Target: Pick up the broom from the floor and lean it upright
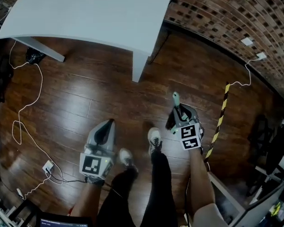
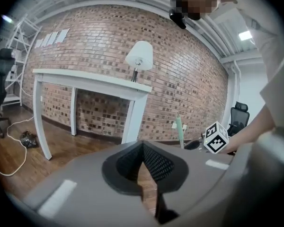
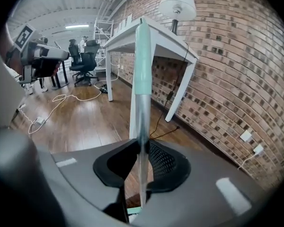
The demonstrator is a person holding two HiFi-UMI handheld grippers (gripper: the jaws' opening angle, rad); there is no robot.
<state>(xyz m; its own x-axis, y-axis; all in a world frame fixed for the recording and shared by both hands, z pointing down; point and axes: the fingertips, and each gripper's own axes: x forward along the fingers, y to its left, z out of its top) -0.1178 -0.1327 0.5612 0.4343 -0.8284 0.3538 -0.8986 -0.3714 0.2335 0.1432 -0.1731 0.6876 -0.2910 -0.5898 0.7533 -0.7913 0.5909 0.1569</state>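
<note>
Broom [image 3: 142,74]: metal handle with pale green end, standing upright, well to the right of the left gripper [image 2: 142,148], whose jaws are together and empty. The right gripper [image 3: 143,148] is clamped on the handle, with the green end rising above its jaws.

Head view dim, dark vignette in the corners; white table [image 1: 85,13] is the brightest patch, floor [image 1: 99,93] shows soft glare streaks. Gripper views brighter, ceiling light [image 2: 246,35] overhead, heavy fisheye bending the brick wall [image 2: 180,79], black round border. Broom handle [image 3: 142,122] catches a highlight; right hand-held gripper [image 3: 141,157] body looks soft
</note>
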